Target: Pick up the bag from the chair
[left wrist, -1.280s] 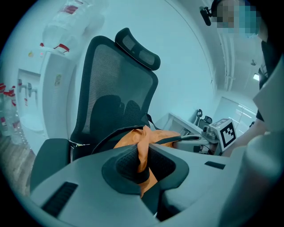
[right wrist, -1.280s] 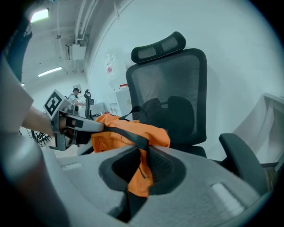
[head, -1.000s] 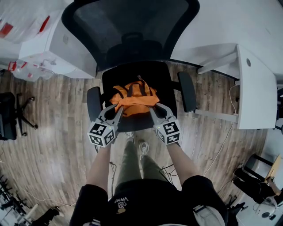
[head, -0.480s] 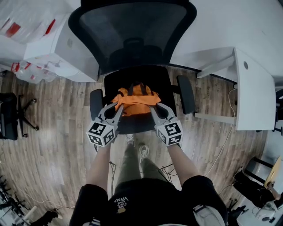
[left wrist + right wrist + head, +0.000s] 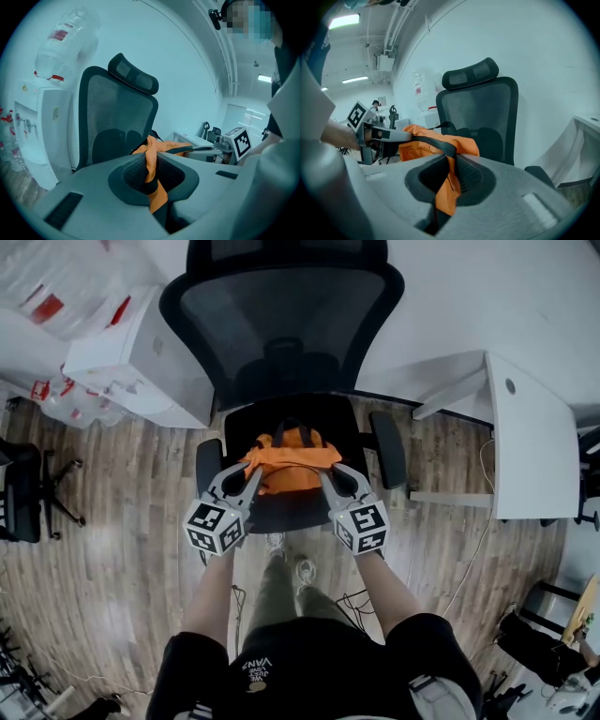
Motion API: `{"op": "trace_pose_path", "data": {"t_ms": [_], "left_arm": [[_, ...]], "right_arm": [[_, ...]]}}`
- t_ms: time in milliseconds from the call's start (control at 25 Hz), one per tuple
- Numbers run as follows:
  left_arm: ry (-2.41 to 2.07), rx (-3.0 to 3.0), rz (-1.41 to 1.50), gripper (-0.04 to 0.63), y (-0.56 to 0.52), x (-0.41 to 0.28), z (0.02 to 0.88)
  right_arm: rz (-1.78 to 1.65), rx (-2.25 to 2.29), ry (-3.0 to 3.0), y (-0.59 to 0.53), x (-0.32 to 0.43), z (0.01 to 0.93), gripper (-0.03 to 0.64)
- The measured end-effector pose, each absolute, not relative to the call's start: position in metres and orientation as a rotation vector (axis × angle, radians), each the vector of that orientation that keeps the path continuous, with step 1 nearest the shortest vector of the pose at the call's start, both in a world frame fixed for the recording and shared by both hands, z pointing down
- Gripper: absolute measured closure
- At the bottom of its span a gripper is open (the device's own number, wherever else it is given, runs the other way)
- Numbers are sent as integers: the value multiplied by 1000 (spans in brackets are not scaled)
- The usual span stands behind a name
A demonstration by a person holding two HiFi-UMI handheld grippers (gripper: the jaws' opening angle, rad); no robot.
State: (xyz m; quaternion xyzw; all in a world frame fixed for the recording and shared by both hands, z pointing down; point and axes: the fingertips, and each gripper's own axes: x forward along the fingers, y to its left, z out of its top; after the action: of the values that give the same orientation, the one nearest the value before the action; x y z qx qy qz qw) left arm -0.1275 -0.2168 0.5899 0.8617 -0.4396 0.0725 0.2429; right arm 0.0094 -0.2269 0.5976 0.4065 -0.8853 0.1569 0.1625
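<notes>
An orange bag (image 5: pixel 289 461) with black straps hangs stretched between my two grippers, just above the seat of a black mesh office chair (image 5: pixel 281 324). My left gripper (image 5: pixel 251 469) is shut on the bag's left edge; orange cloth (image 5: pixel 151 165) is pinched between its pads. My right gripper (image 5: pixel 328 468) is shut on the right edge, where cloth and a black strap (image 5: pixel 449 169) are clamped. Each gripper shows in the other's view, holding the far side of the bag (image 5: pixel 436 143).
The chair's armrests (image 5: pixel 388 448) flank the bag on both sides. A white desk (image 5: pixel 525 432) stands to the right and a white cabinet (image 5: pixel 141 357) to the left. Another black chair (image 5: pixel 23 493) sits at the far left on the wood floor.
Both grippers have raised the bag, and it now looks smaller and more bunched between them. The view has shifted slightly, with the chair back lower in frame.
</notes>
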Motion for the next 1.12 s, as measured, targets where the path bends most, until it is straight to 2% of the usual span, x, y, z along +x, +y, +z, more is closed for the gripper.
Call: {"op": "trace_pose_path", "data": {"t_ms": [1120], "left_arm": [[-1275, 2496, 105, 551, -185, -121, 463]], "right_arm": [[329, 1207, -2630, -196, 17, 474, 583]]}}
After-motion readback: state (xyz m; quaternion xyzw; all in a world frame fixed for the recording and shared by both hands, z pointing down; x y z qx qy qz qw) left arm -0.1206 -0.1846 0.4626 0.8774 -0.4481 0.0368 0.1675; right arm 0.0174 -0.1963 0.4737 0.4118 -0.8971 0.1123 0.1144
